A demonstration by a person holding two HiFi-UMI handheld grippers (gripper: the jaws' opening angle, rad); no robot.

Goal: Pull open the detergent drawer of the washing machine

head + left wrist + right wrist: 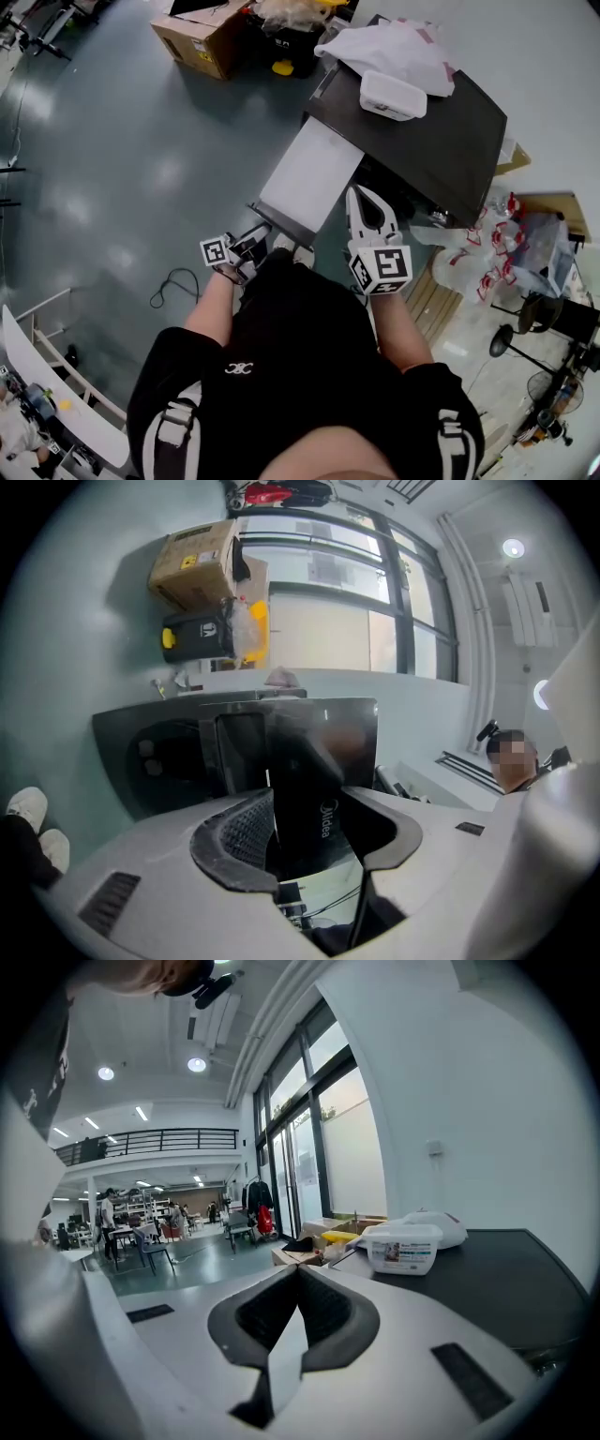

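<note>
Left gripper (314,797) fingers (239,832) clamped on the dark drawer (323,822) front standing between them, washer (159,761) door face just beyond; right gripper (298,1274) pinched shut on nothing, apart from the drawer, looking across the washer's top.

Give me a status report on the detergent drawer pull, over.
Left tongs clamped on the detergent drawer front. Right tongs shut, empty, beside the washing machine. Drawer looks partly out. No obstruction seen.

cardbd box (199,37) on floor | white tub (393,95) nr cloth (389,49) | cable (175,284)
</note>
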